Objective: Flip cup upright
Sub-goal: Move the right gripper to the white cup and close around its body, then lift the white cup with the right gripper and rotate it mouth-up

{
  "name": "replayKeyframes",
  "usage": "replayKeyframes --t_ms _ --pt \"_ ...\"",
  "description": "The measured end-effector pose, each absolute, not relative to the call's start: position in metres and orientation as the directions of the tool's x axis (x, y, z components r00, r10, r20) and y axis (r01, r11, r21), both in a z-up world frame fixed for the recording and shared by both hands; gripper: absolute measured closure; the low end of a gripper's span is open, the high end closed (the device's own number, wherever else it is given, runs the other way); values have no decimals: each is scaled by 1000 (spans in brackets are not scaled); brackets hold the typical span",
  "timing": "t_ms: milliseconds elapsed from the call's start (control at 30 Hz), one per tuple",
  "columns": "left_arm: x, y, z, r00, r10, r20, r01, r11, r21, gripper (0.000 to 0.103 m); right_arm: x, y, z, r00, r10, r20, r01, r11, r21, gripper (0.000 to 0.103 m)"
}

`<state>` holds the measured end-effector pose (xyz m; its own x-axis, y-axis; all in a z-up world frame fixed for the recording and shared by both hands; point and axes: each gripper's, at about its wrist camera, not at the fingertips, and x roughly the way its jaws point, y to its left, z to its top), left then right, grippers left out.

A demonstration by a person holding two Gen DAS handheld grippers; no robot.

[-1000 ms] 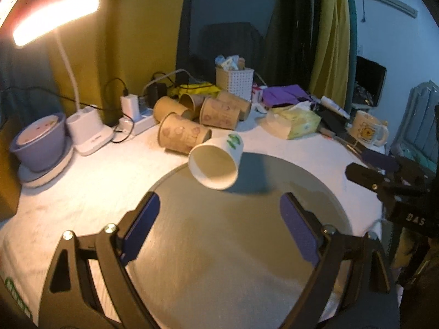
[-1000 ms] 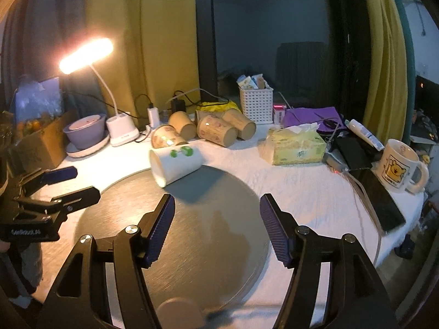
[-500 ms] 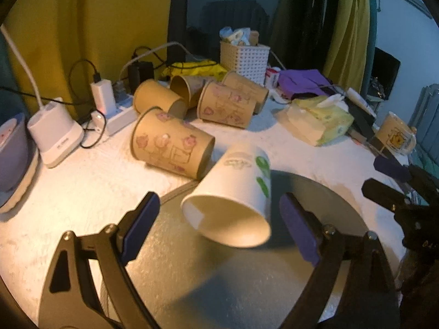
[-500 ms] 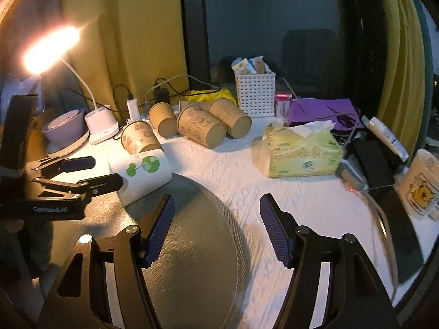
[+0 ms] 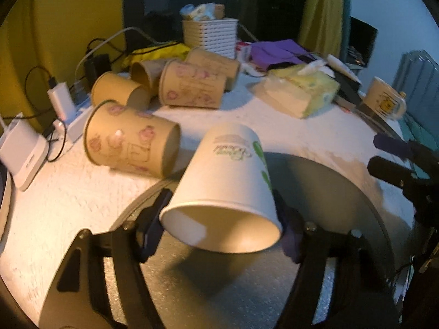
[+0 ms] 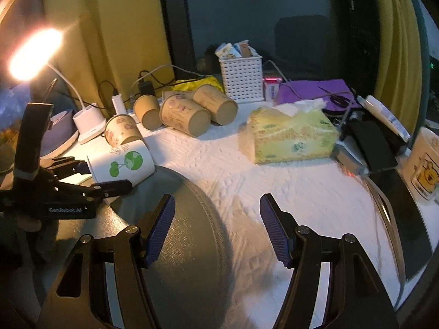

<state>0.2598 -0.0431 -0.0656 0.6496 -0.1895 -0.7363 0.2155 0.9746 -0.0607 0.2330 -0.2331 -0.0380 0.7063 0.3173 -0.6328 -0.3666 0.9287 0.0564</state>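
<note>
A: White paper, green print; that is the cup [image 5: 227, 181] to be stood up, and it lies on its side at the edge of the round grey mat [image 5: 343, 219], mouth toward the left gripper [image 5: 222, 227]; nothing is in it.

B: How far along, then?

A: Early, I judge; the left gripper's pads flank the rim, one each side, seemingly in contact, though whether they truly pinch it I cannot tell; lifting, turning and setting down remain.

B: And the right gripper [image 6: 216, 230]?

A: Spread wide over mat and cloth, holding nothing.

B: Other containers?

A: Brown paper cups [image 5: 131, 142] lie toppled beside it, those facing the camera empty; a white basket [image 6: 241, 78] holds small packets; a tissue box [image 6: 290, 137] shows a tissue at its slot; the mug [image 5: 384, 101] is too far off to judge.
</note>
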Motion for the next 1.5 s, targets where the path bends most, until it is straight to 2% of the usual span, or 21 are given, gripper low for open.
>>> replayKeyframes --t_ms 333,467,667,1033,1133,1233,1500 --pt "197 -78 -46 597 -384 -704 475 877 -75 32 177 -253 -33 736 246 -631 -293 956 30 35" --pt "165 -94 -47 527 -446 -724 587 807 -70 32 151 -259 -34 739 236 -631 -273 961 39 35" --pt "133 -103 -51 470 -488 -736 683 729 -47 32 131 -267 -52 712 245 -658 -261 962 76 35" --pt "126 -102 -58 403 -543 -737 748 659 -77 30 140 -245 -77 655 318 -685 -338 935 111 35" --pt "128 -101 -59 408 -526 -746 738 672 -70 28 138 -244 -77 655 326 -682 -350 931 109 35" --pt "128 -99 -61 425 -506 -751 723 689 -55 19 136 -243 -77 654 321 -685 -357 929 95 35" --pt "123 -79 -58 461 -472 -751 655 752 -71 18 123 -234 -74 650 319 -689 -387 920 60 35"
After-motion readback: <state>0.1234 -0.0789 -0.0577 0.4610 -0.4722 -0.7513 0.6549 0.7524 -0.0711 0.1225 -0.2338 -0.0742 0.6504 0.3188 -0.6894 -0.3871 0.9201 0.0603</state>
